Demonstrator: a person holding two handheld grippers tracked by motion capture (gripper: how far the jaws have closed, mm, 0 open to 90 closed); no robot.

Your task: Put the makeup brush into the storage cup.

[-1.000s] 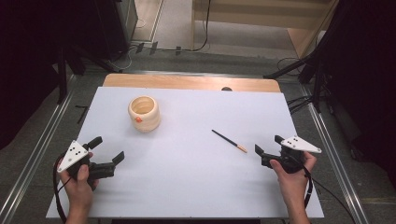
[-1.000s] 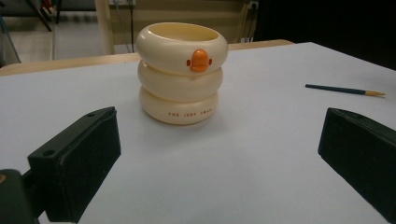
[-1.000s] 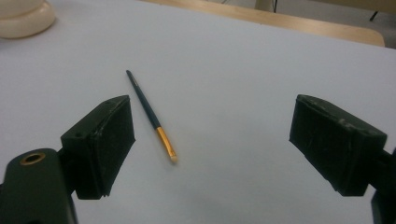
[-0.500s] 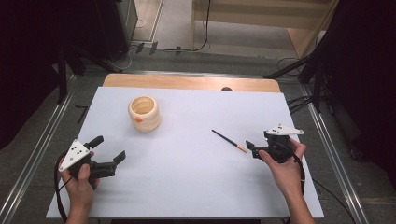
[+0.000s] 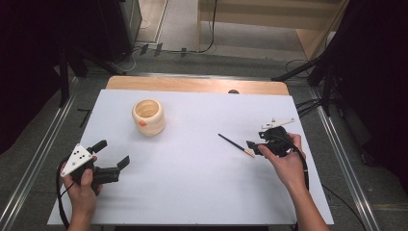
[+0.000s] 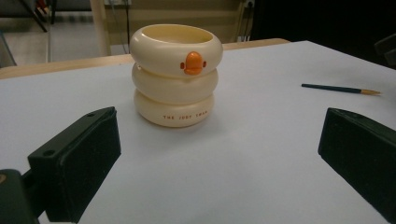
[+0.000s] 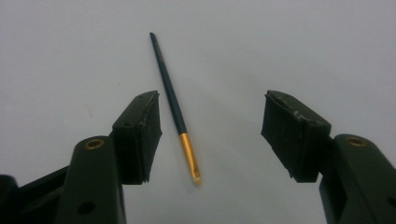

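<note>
Jaws on your right gripper (image 7: 211, 135) have just been closing, and they stand partly apart with the paintbrush (image 7: 173, 105) lying between them, untouched by either pad. It's a slim brush with a dark handle, a gold band and a pale tip, flat on the white table (image 5: 202, 183), nearer the left-hand pad in the right gripper view. From the high view the paintbrush (image 5: 235, 145) sits right of centre, its pale tip just beside your right gripper (image 5: 254, 145), which your right hand (image 5: 284, 161) holds low over the table.

Over on the other side, your left gripper (image 5: 115, 156) holds its jaws wide with nothing in them, near the table's front left corner. Straight ahead of it stands a cream cup (image 6: 175, 74) built like three stacked rings, with an orange beak on the top ring. Small orange lettering on the bottom ring starts with "THE", and the rest is too small to read for sure.
</note>
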